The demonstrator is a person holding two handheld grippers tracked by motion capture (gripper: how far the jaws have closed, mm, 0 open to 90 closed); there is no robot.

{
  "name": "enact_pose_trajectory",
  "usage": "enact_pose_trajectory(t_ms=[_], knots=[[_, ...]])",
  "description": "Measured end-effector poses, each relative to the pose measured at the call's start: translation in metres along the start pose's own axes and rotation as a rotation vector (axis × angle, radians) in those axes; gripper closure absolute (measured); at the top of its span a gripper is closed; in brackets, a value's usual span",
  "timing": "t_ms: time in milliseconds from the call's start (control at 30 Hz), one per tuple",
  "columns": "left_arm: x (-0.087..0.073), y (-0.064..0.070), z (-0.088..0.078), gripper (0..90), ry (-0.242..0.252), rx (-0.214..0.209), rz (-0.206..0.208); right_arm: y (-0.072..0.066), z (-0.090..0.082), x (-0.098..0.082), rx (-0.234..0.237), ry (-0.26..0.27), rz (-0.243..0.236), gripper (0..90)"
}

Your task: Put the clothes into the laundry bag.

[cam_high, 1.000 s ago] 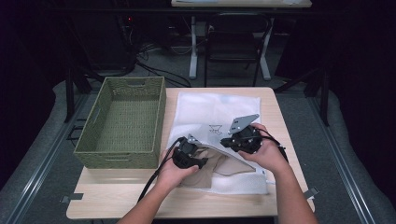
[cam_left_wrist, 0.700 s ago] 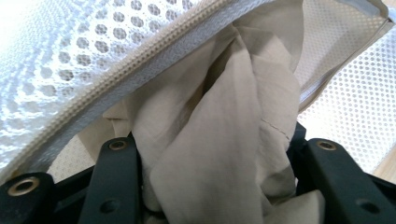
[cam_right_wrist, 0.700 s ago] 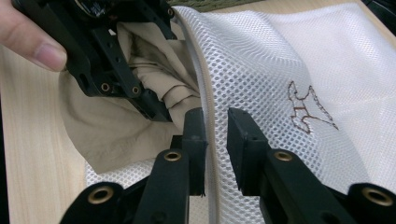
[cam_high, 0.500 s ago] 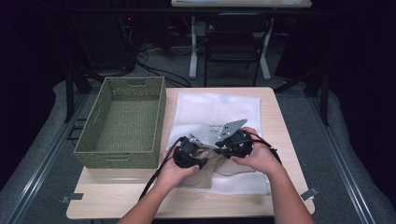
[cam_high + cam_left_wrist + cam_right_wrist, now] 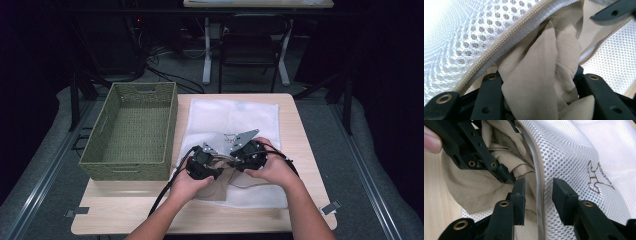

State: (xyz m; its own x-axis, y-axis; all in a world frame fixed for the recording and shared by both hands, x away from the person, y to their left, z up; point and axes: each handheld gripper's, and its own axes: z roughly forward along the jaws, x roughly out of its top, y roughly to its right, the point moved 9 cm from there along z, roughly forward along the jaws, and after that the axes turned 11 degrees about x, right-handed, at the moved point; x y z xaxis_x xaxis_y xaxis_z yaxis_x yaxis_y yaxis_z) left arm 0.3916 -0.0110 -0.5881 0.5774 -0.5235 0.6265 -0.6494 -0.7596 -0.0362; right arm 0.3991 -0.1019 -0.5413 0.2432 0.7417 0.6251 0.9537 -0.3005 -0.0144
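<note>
Gripping beige cloth (image 5: 541,75), left gripper (image 5: 209,165) has jaws clamped on bunched fold; they have just been closing. Left gripper view shows cloth poking from zipped mouth of mesh bag (image 5: 461,32). Right gripper (image 5: 239,159) has jaws apart, just been opening, zipper edge (image 5: 539,195) standing between them untouched; right gripper view also shows brown mark (image 5: 599,180) at 3 o'clock. High view adds layout: bag flat on counter (image 5: 125,215), cloth at bag's 7 o'clock corner, basket (image 5: 130,130) at bag's 9 o'clock.
</note>
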Motion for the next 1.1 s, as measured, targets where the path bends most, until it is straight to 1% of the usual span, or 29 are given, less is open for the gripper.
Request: enact_pose_trajectory(t_ms=[100, 200, 233, 300, 367, 467, 500, 733, 767, 800, 967, 1000, 1100], knots=[[0.001, 0.000, -0.001, 56.0, 0.005, 0.000, 0.000, 0.002, 0.002, -0.002, -0.006, -0.015, -0.012, 63.4], [0.001, 0.000, -0.001, 56.5, 0.003, -0.014, -0.007, 0.003, 0.004, -0.003, -0.009, -0.022, -0.007, 64.1], [0.001, 0.000, -0.001, 56.7, 0.009, -0.012, -0.011, 0.002, 0.004, -0.003, -0.008, -0.023, -0.007, 64.4], [0.002, 0.000, -0.002, 56.9, 0.009, -0.015, -0.009, 0.004, 0.005, -0.003, -0.012, -0.030, -0.021, 65.8], [0.002, 0.001, -0.002, 57.2, 0.010, -0.022, -0.014, 0.004, 0.007, -0.004, -0.013, -0.035, -0.018, 67.7], [0.002, 0.001, -0.003, 57.3, 0.009, -0.027, -0.015, 0.005, 0.007, -0.005, -0.020, -0.045, -0.023, 75.0], [0.002, 0.001, -0.003, 57.3, 0.010, -0.028, -0.016, 0.005, 0.007, -0.005, -0.014, -0.046, -0.019, 76.8], [0.003, 0.002, -0.002, 57.4, 0.010, -0.034, -0.029, 0.004, 0.004, -0.005, 0.001, -0.038, -0.010, 87.3], [0.003, 0.002, -0.002, 57.3, 0.012, -0.034, -0.032, 0.004, 0.004, -0.005, 0.003, -0.037, -0.015, 87.8], [0.002, 0.002, -0.001, 57.2, 0.008, -0.034, -0.029, 0.004, 0.002, -0.005, 0.006, -0.036, -0.010, 88.0], [0.004, 0.004, 0.002, 56.6, 0.007, -0.041, -0.044, 0.004, -0.004, -0.005, 0.015, -0.022, 0.001, 88.7], [0.005, 0.004, 0.003, 56.5, 0.002, -0.040, -0.047, 0.004, -0.005, -0.005, 0.013, -0.022, 0.008, 88.7], [0.008, 0.005, 0.005, 56.3, 0.002, -0.031, -0.048, 0.004, -0.008, -0.004, 0.002, -0.023, 0.000, 88.8]])
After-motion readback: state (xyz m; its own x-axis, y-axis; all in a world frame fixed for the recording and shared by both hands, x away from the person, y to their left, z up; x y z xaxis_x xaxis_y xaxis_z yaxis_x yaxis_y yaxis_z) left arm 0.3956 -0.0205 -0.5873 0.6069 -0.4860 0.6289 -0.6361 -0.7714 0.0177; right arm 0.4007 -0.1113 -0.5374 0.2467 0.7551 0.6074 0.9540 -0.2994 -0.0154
